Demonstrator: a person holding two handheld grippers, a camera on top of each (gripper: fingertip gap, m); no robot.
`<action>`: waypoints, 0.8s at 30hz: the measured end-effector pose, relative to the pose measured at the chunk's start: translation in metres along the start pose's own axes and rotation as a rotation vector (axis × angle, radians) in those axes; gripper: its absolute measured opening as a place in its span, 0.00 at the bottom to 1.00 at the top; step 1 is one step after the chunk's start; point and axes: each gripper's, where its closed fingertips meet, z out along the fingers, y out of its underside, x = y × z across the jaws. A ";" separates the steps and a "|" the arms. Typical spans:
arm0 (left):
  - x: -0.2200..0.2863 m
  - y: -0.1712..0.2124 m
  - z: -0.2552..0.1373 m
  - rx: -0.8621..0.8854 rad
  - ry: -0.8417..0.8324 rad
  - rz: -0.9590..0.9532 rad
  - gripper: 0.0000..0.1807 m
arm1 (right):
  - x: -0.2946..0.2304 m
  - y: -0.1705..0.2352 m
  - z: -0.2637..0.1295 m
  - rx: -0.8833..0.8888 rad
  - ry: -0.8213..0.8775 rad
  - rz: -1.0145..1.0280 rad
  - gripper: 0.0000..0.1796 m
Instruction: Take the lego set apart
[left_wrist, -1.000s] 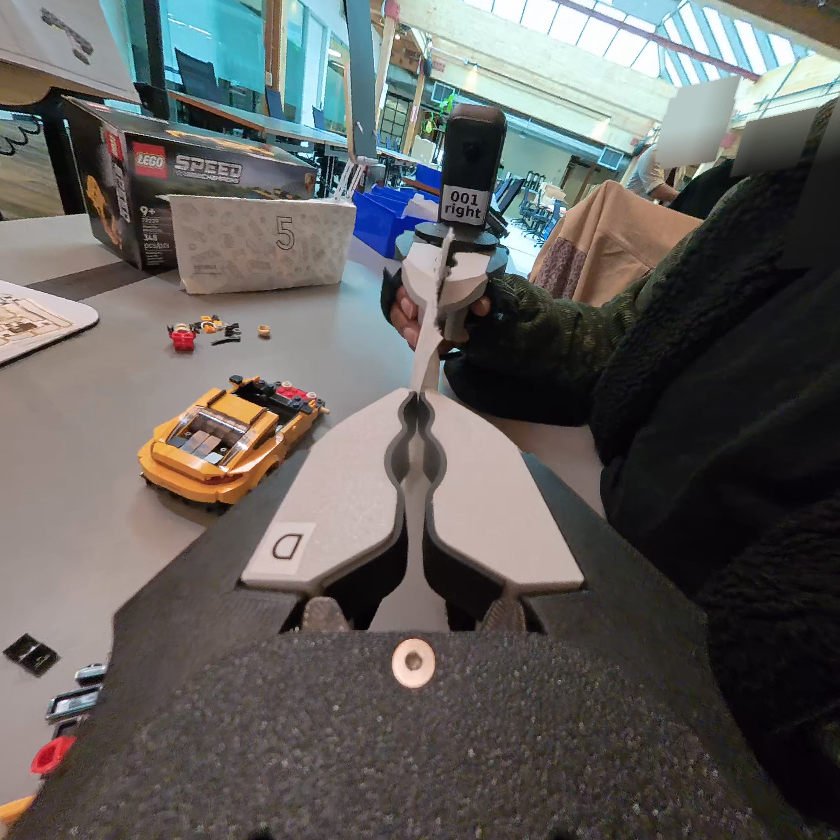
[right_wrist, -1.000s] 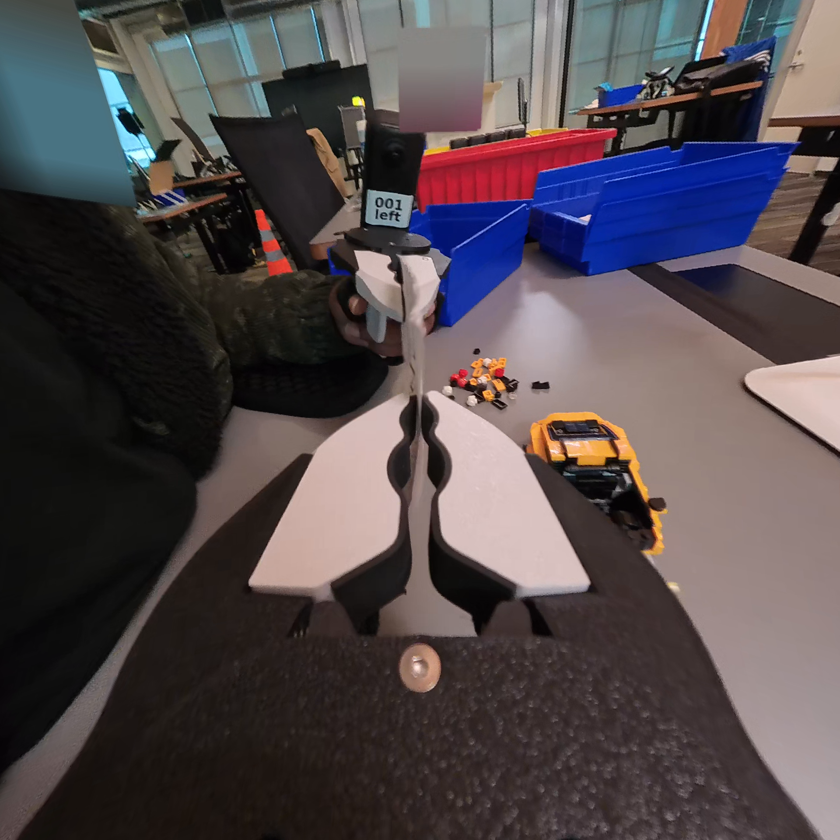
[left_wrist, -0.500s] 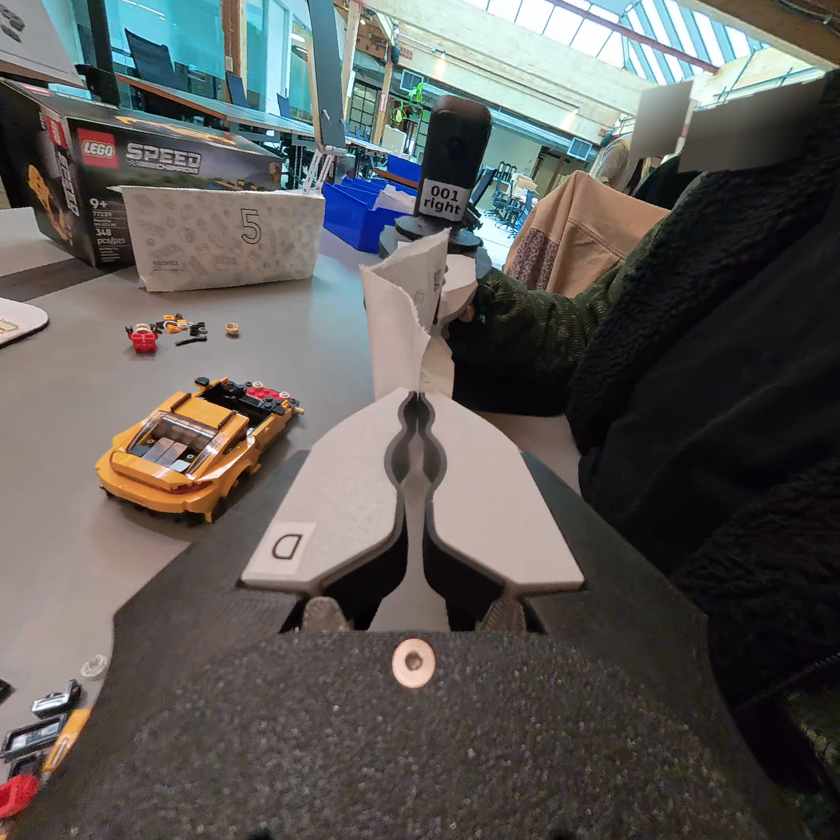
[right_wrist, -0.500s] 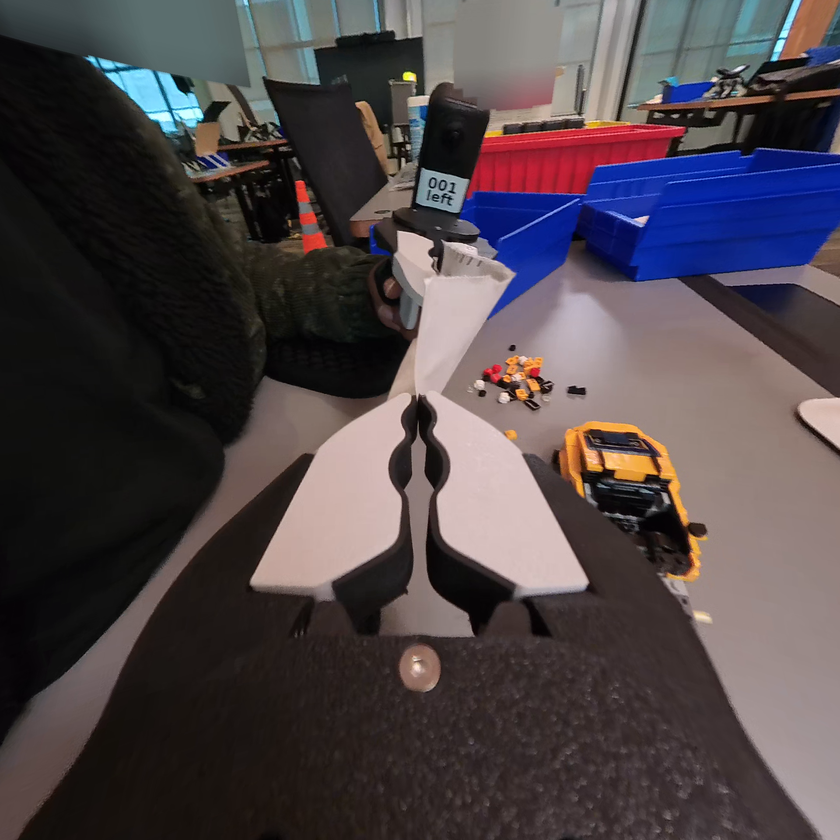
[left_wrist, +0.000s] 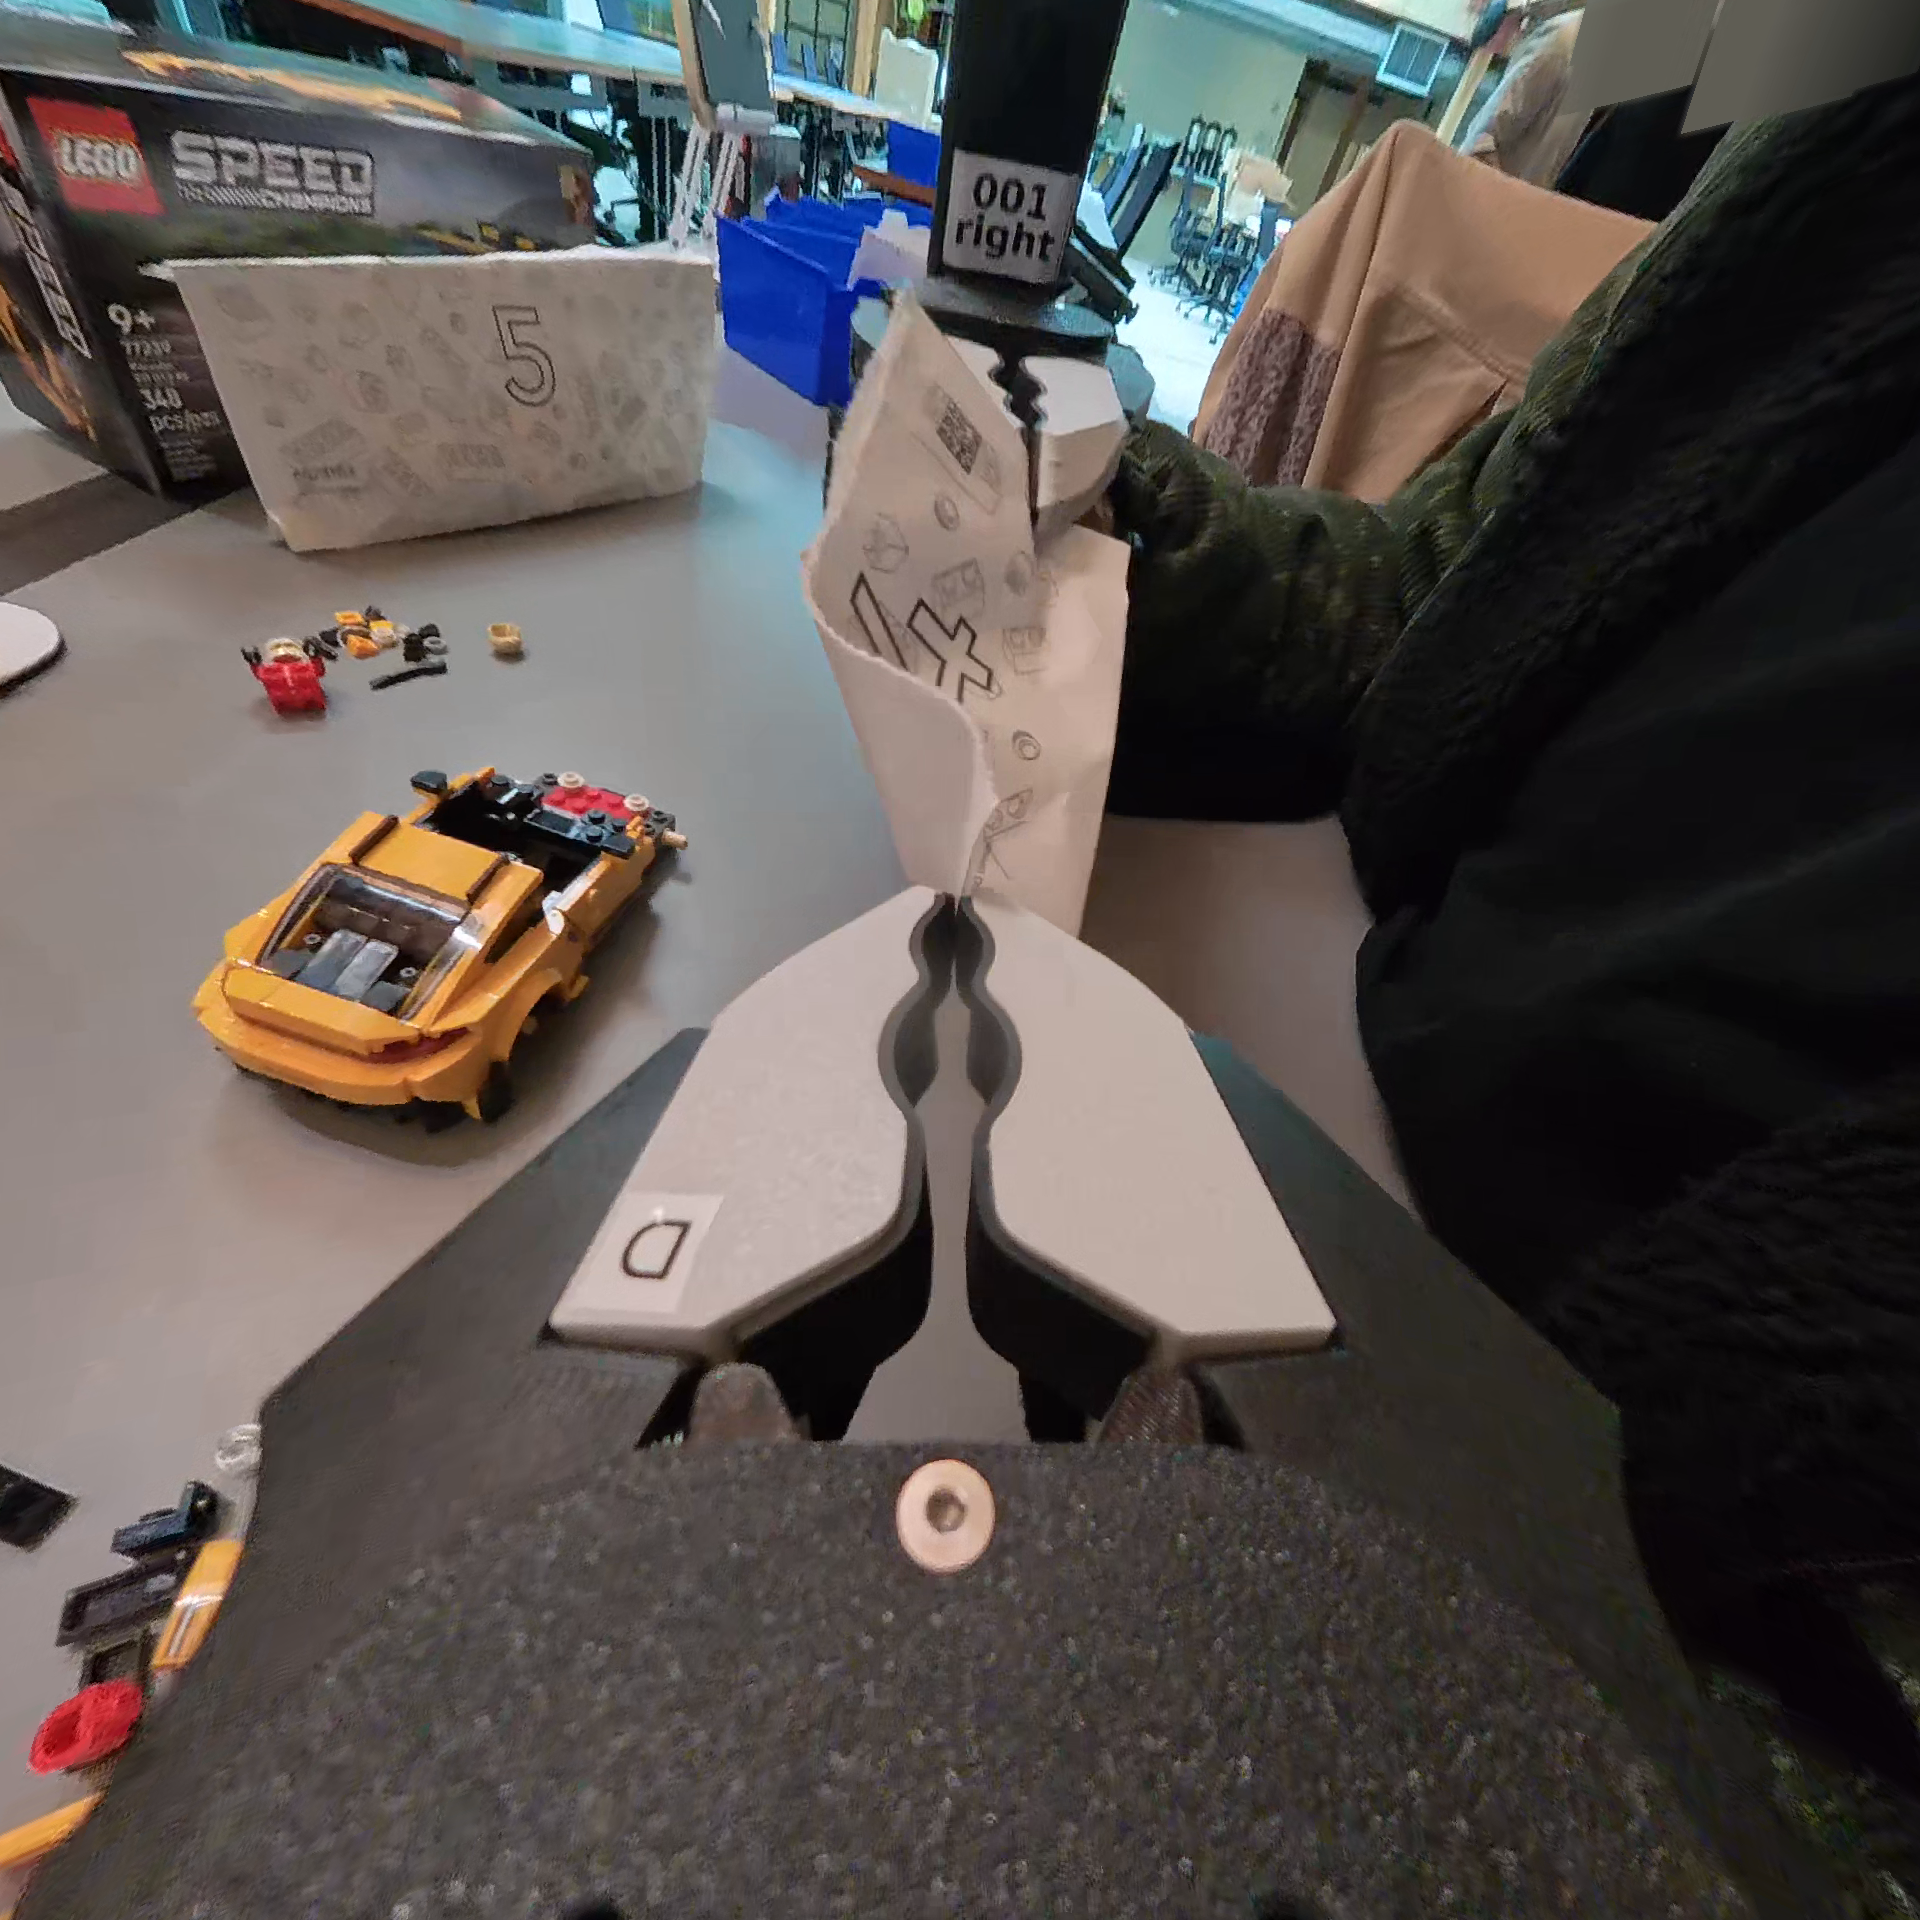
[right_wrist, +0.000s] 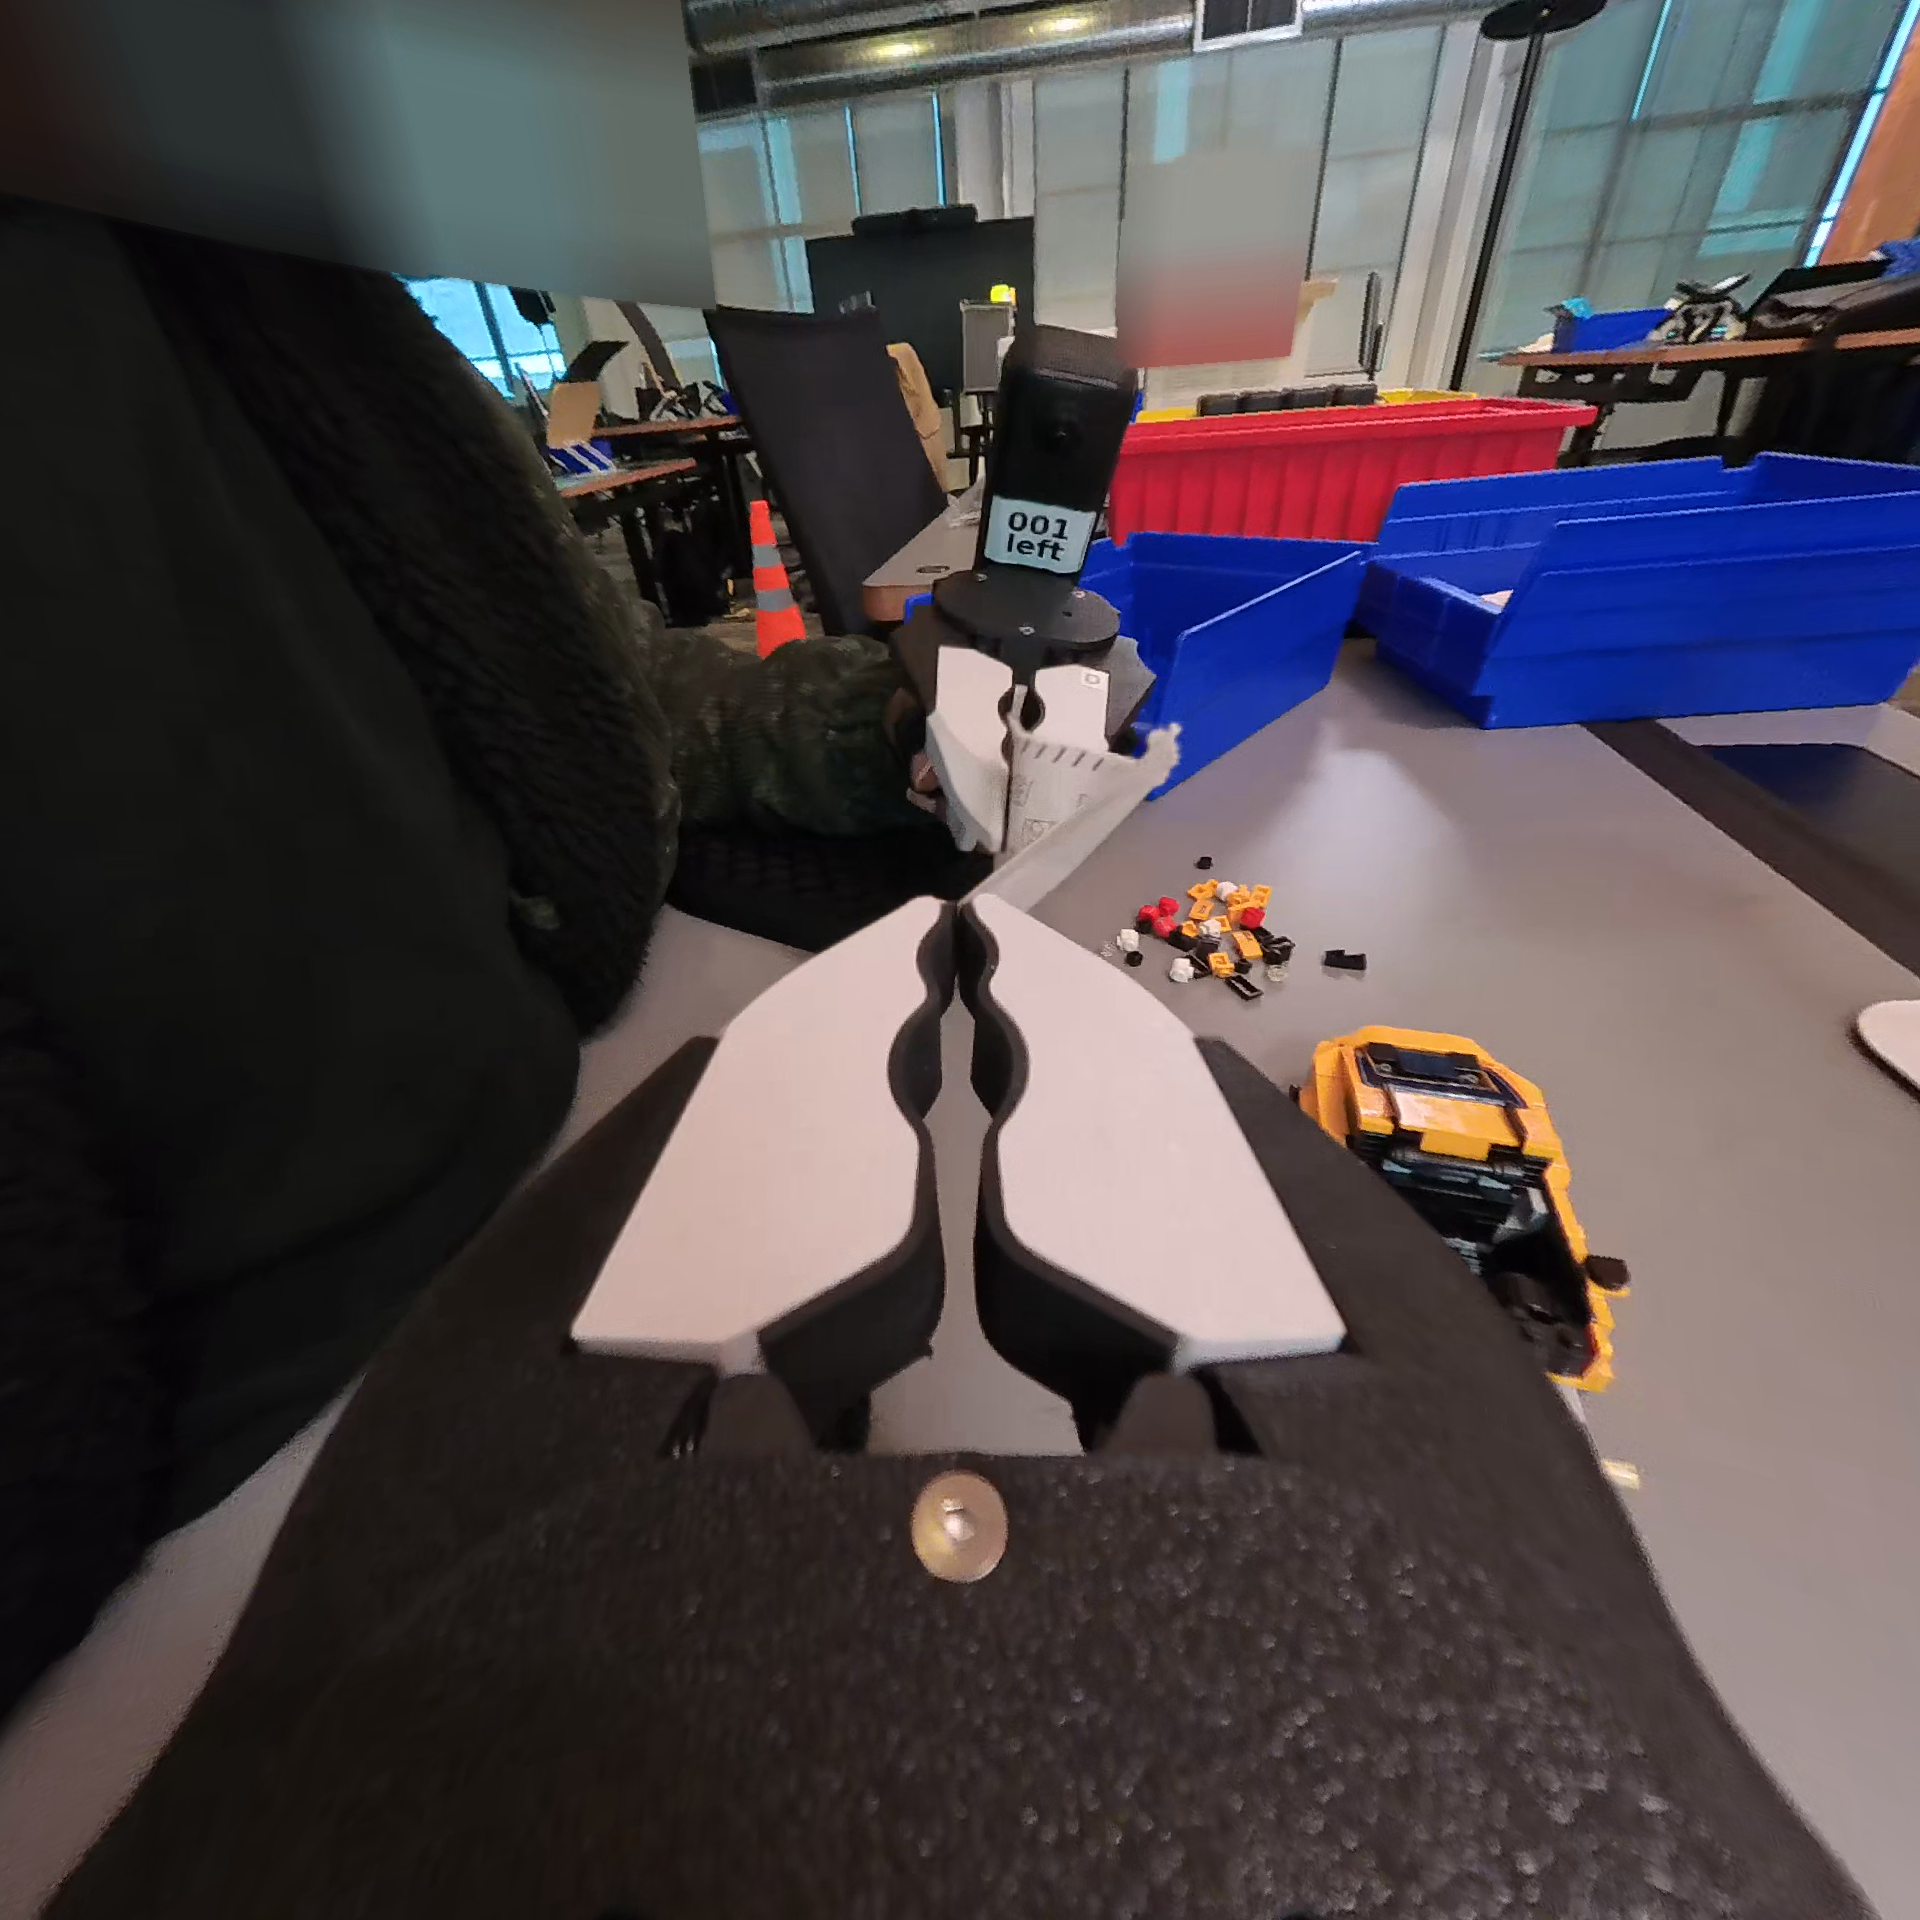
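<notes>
Left wrist view: jaws of left gripper (left_wrist: 951, 902) and right gripper (right_wrist: 956, 906) clamped on one white paper bag (left_wrist: 966, 665) | bag-opening step judged | yellow lego car (left_wrist: 416, 935) on surface, untouched | next: spread bag mouth.

My left tool (left_wrist: 948, 914) and right tool (right_wrist: 958, 914) each have two pale grey contoured fingers (left_wrist: 800, 1132) on a black textured body, with one silver screw (left_wrist: 943, 1513). My sleeves (left_wrist: 1299, 613) are dark green fleece.
</notes>
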 end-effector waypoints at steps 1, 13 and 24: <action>0.002 0.001 0.001 -0.008 0.007 0.006 0.00 | 0.000 0.001 0.001 -0.001 0.004 0.002 0.00; -0.002 -0.029 -0.030 0.162 -0.037 0.029 0.00 | 0.006 0.040 0.018 -0.256 0.069 -0.057 0.00; -0.017 0.002 -0.014 0.006 -0.087 -0.009 0.00 | 0.025 0.034 0.001 -0.251 0.235 -0.052 0.00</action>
